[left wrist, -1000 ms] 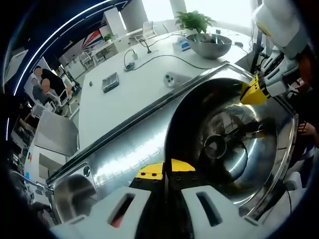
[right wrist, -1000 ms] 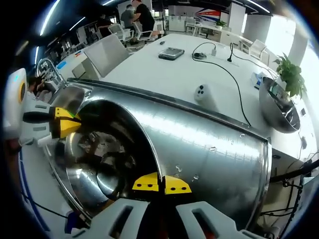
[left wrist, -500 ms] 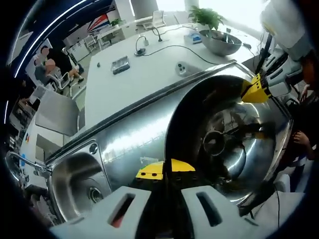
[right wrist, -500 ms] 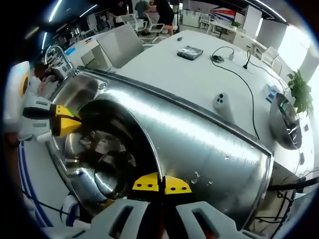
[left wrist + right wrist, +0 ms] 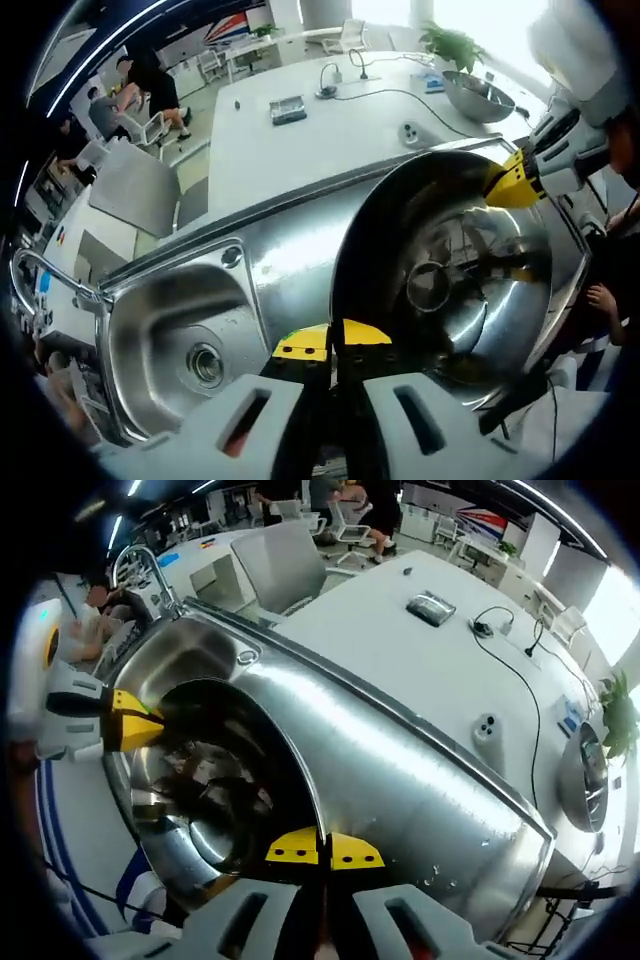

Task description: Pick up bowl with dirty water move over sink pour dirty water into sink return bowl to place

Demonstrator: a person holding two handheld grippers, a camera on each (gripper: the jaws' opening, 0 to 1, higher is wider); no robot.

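You hold the bowl point(image 5: 450, 290) with both tongs, one on each side of its rim. In the left gripper view, your left tongs point(image 5: 335, 338) are closed on the near rim of the bowl, the yellow tips pressed together over the metal edge. The right tongs point(image 5: 512, 182) enter from the right and clamp the far rim. In the right gripper view, your right tongs point(image 5: 324, 847) are closed on the near rim of the bowl point(image 5: 215, 790), and the left tongs point(image 5: 128, 725) grip the opposite rim at the left.

The bowl is tilted, with its open side facing you in both views. It sits above the steel drainboard point(image 5: 290, 250), just beside the sink point(image 5: 180, 340). The sink basin lies to the left of the bowl in the left gripper view, with its drain point(image 5: 205, 365) visible at the bottom. A curved faucet point(image 5: 45, 275) stands at the far left edge of the sink.

Whether water remains in the bowl cannot be told; the inside shows only reflections.

Beyond the steel surface, the white counter point(image 5: 300, 150) carries a second metal bowl point(image 5: 480, 95), a potted plant point(image 5: 452, 45), a black cable point(image 5: 385, 95), a small round white device point(image 5: 408, 130), and a flat dark object point(image 5: 288, 108). A grey chair point(image 5: 280, 570) stands near the counter in the right gripper view.
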